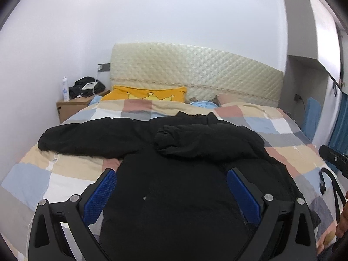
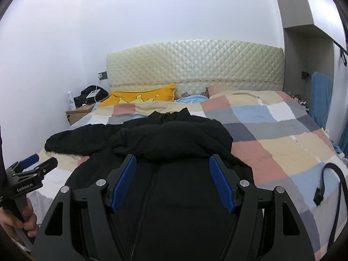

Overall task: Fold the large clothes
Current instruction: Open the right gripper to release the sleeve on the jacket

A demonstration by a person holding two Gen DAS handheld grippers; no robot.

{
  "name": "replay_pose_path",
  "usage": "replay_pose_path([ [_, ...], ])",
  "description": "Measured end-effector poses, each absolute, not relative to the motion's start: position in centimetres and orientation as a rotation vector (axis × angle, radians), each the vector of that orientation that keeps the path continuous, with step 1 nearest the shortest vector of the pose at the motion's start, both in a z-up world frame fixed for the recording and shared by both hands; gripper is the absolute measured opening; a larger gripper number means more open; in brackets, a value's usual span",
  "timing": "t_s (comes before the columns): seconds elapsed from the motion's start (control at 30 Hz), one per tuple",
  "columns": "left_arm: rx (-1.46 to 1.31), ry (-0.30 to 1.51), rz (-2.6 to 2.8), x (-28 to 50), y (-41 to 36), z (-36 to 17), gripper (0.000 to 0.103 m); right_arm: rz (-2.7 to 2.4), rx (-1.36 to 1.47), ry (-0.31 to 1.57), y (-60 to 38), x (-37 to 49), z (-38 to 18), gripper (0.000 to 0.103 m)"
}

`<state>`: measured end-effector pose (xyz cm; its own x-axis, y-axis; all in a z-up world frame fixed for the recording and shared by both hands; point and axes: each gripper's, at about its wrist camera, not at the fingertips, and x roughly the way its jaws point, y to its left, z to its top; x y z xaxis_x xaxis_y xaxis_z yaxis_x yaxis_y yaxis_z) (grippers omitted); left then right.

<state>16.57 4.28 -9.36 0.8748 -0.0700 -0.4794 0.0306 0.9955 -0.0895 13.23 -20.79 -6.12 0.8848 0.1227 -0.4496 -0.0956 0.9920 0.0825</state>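
The left gripper (image 1: pixel 171 174) has its blue fingers (image 1: pixel 102 193) spread wide above the black jacket (image 1: pixel 174 174), pinching nothing. The right gripper (image 2: pixel 173 163) also holds its fingers (image 2: pixel 124 180) spread, empty, over the jacket's zipped front (image 2: pixel 150 187). The jacket lies flat on the near half of the bed (image 2: pixel 271 134), its right sleeve (image 2: pixel 174 139) folded across the chest, its left sleeve (image 1: pixel 82 134) stretched out to the left. On the far side, a yellow pillow (image 1: pixel 148 94) rests against the quilted headboard (image 1: pixel 195 71).
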Motion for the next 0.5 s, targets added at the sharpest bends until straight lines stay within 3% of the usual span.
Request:
replay_pose_path([
  [0.5,-0.047,0.520,-0.060,15.5,3.2,-9.8,0.103,0.108,0.065,0.438,-22.4,7.1,-9.0,0.070],
])
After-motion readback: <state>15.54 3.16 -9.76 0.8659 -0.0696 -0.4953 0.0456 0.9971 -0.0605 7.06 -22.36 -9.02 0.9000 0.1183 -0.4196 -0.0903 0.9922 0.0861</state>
